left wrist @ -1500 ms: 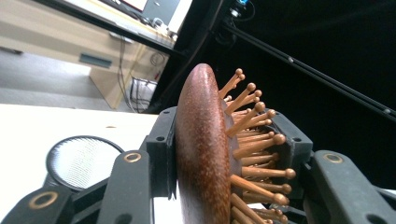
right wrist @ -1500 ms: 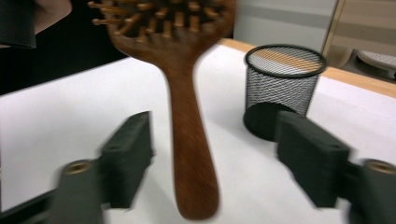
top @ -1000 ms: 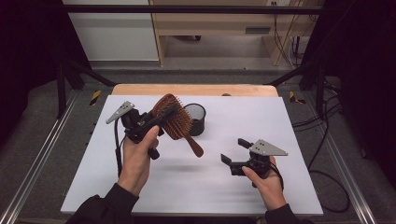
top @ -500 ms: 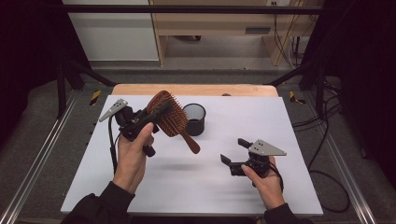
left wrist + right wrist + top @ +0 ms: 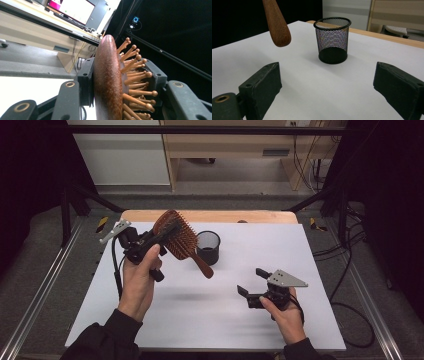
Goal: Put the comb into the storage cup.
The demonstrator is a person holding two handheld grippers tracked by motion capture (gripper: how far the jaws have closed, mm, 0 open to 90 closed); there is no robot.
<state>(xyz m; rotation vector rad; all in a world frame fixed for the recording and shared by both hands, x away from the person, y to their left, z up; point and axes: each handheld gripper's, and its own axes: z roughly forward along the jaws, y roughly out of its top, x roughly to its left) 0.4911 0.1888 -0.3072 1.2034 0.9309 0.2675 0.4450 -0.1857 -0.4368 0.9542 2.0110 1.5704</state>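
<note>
Clamping the hairbrush [image 5: 176,236], left tongs [image 5: 161,236] grip it; right tongs [image 5: 252,282] gape empty.

In my left gripper view the hairbrush [image 5: 107,82] runs off the bottom edge, its handle cut away. In my right gripper view that handle's upper part leaves the top edge, and the mesh cup [image 5: 333,40] hides its own contents.

Claw [image 5: 329,85] open, brush handle [image 5: 277,25] above, mesh cup [image 5: 333,40] ahead
</note>
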